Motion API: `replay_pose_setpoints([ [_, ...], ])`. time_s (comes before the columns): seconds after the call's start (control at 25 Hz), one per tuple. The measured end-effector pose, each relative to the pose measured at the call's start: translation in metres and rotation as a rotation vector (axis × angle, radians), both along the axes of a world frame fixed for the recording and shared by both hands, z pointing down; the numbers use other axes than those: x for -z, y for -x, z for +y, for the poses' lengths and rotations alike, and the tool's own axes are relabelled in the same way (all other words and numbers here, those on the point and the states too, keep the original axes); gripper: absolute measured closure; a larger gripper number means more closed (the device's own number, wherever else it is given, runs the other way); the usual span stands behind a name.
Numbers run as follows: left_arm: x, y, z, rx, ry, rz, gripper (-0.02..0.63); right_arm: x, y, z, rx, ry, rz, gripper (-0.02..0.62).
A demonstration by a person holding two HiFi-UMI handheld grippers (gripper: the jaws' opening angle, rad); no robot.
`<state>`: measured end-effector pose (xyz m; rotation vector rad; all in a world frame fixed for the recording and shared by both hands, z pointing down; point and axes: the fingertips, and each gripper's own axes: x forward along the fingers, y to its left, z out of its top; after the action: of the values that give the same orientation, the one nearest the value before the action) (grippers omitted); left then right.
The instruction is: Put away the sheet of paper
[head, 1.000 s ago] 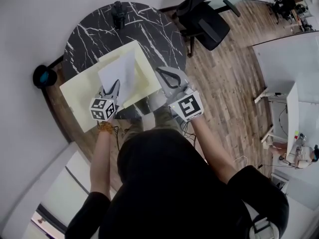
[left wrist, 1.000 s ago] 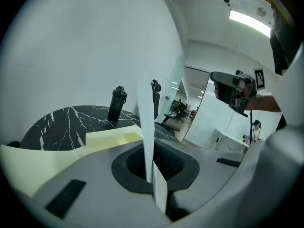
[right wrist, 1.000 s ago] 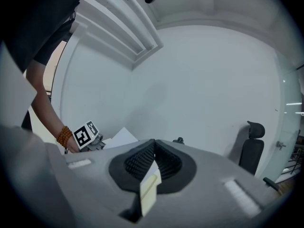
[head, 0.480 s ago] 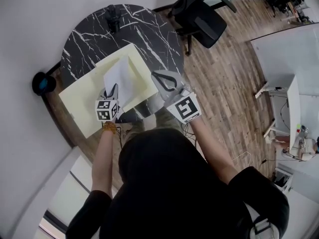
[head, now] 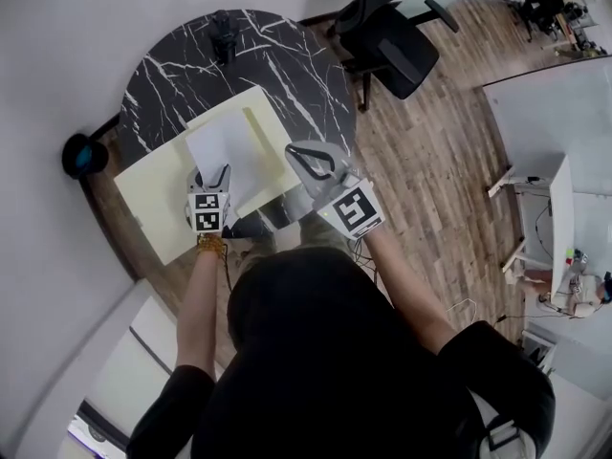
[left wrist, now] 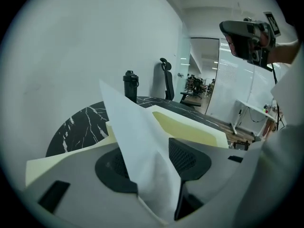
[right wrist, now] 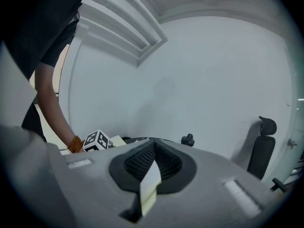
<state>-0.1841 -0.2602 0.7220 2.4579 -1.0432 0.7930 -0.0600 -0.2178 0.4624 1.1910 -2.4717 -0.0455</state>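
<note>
**Paper between parting jaws, folder edge pinched**

Wood-plank floor (head: pixel 430 161) fills the right side of the head view, with a white wall running close along the left. On the floor stands a round black tabletop (head: pixel 172 65) veined in white, its left rim close to that wall. A black office chair (head: pixel 387 41) sits just off the far-right rim, and a white desk (head: pixel 559 228) stands well apart at the right, with open floor between it and the tabletop.

A pale yellow folder (head: pixel 153 199) covers the near half of the marble, and its near-left corner juts past the rim. The far half is bare except for a black bottle (head: pixel 226 29) near the far rim. A round dark object (head: pixel 84 153) lies on the floor in the gap between rim and wall.

The sheet of paper (head: pixel 225 146) rests on the folder's middle, white and unprinted on the side that shows. Its near end bends upward and stands between the jaws of the left tool (head: pixel 212 175). Those jaws are opening: in the left gripper view (left wrist: pixel 152 160) a dark gap shows beside the sheet, so the pads are not pressing it.

The right tool (head: pixel 298 153) is closed on the folder's near-right edge; the right gripper view (right wrist: pixel 153 163) shows a thin pale strip pinched between the ribbed pads.

Each tool carries a cube printed with square black-and-white markers, and a beaded band circles the person's left wrist.
</note>
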Motion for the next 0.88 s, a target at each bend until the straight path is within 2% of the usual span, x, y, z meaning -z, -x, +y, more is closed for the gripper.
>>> replay_pose_setpoints([
  [0.24,-0.001,0.034,0.000,0.065,-0.056,-0.021,0.390,0.000,0.003,-0.007,0.018,-0.013,-0.004,0.595],
  [0.56,-0.011,0.078,0.016,0.140,0.010,0.006,0.390,-0.002,0.007,-0.007,0.036,-0.019,-0.018,0.597],
  [0.68,-0.019,0.086,0.030,0.147,0.025,-0.016,0.390,-0.001,0.008,-0.007,0.038,-0.018,-0.021,0.597],
  [0.88,-0.012,0.092,0.039,0.155,-0.064,-0.082,0.391,-0.005,0.008,-0.007,0.031,-0.012,-0.026,0.597],
])
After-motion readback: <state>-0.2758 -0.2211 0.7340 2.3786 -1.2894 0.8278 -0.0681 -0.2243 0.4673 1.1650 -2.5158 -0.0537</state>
